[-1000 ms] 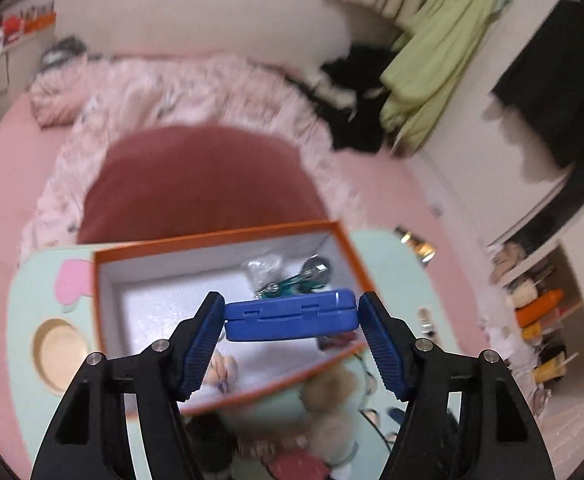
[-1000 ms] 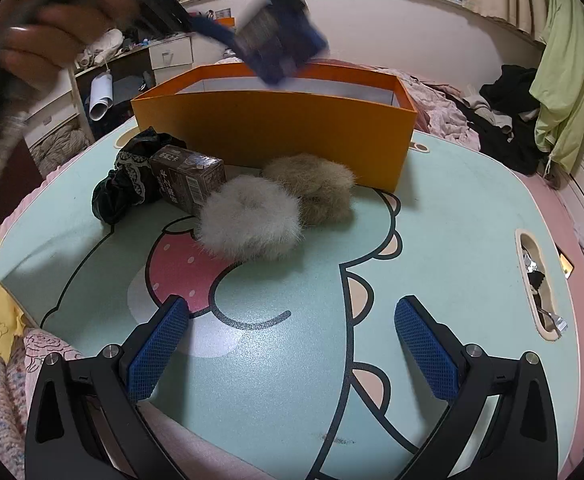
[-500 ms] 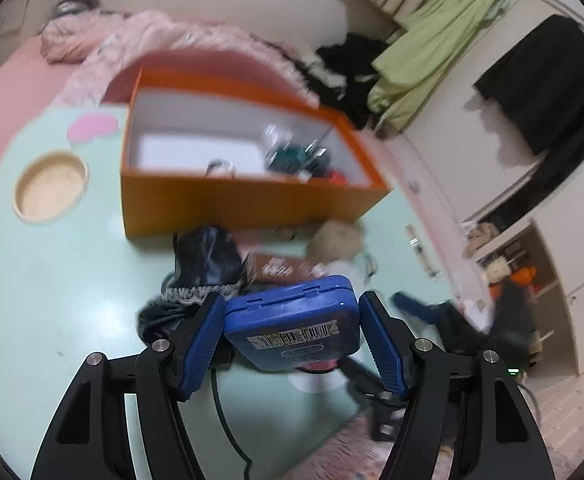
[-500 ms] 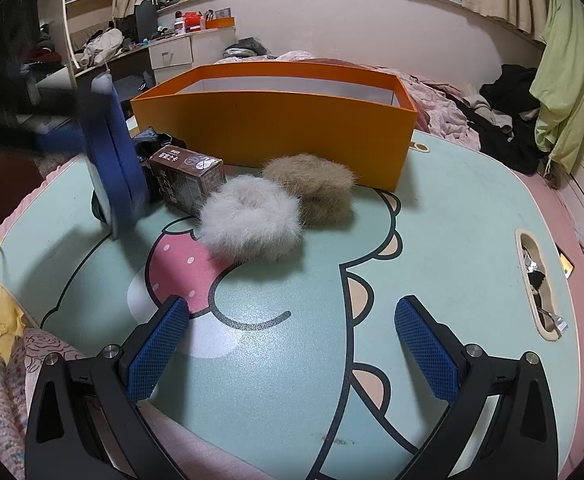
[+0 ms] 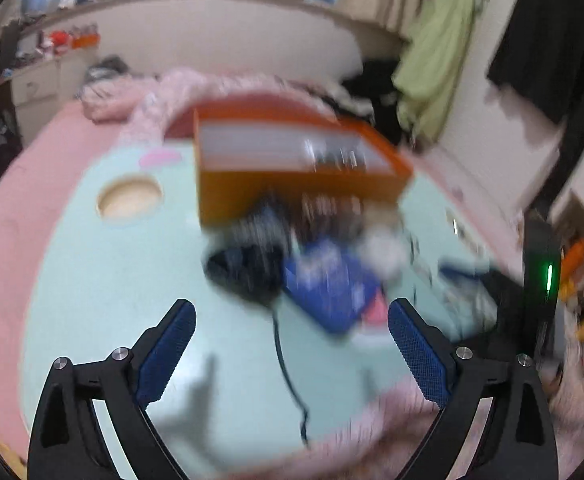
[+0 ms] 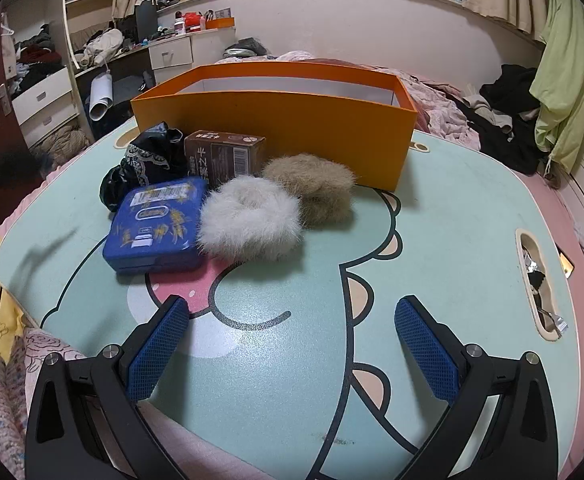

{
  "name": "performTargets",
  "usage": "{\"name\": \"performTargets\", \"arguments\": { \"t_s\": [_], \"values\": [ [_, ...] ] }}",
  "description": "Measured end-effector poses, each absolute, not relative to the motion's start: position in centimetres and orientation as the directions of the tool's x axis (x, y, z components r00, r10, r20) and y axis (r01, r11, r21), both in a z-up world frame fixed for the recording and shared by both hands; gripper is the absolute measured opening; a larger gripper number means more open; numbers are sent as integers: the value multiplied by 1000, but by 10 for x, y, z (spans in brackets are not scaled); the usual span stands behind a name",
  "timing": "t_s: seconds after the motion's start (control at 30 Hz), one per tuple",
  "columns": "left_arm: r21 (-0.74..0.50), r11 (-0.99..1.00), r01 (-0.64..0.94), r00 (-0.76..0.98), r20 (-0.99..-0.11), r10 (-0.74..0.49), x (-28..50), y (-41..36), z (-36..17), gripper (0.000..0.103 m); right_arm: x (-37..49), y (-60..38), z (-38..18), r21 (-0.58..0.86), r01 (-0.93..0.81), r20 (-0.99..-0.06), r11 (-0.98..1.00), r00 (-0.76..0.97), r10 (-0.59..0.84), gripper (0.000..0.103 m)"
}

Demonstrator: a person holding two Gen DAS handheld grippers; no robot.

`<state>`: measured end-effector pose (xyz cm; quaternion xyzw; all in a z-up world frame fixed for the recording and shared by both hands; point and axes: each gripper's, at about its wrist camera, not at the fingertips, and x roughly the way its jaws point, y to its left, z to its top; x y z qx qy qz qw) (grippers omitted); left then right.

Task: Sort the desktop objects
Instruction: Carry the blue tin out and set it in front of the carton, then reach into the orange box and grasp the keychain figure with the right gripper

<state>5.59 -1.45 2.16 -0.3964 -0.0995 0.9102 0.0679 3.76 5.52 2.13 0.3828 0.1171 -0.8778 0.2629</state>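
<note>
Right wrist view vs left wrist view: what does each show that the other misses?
Right wrist only: sharp detail of the flat blue tin, white fluffy scrunchie, tan fluffy scrunchie and brown carton, plus the open right gripper.

Left wrist only: blurred items inside the orange cardboard box, the round table cutout and the open left gripper.

Both: box, tin, black lace fabric, mint cartoon table.

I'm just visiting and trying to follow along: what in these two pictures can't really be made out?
- Inside of the orange box: in the right view its front wall hides the contents; in the left view motion blur smears them.
- Print on the blue tin and brown carton: too small to read.
- Objects near the tin in the left view: blurred.
- Table slot contents: too small.
</note>
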Motion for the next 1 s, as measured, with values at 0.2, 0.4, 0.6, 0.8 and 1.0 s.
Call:
{"name": "performTargets", "arguments": {
  "t_s": [0.2, 0.4, 0.6, 0.8, 1.0],
  "values": [
    [-11, -999, -50, -626, -779, 39, 36, 13, -12, 103, 38, 55, 21, -8, 551, -734, -835, -570, -369, 103],
    [-18, -999, -28, -635, -772, 32, 36, -2, -10, 103, 37, 53, 20, -10, 551, -735, -834, -570, -368, 103],
    [-17, -1000, -27, -638, -769, 30, 38, -4, -9, 103, 37, 53, 19, -10, 551, -734, -835, -571, -368, 103],
    [-14, -1000, -27, -640, -768, 28, 42, 12, -13, 103, 37, 53, 19, -10, 550, -734, -835, -571, -368, 103],
    [-14, -1000, -27, -640, -768, 28, 42, 12, -13, 103, 37, 54, 20, -10, 550, -734, -835, -572, -367, 103]
  ]
}}
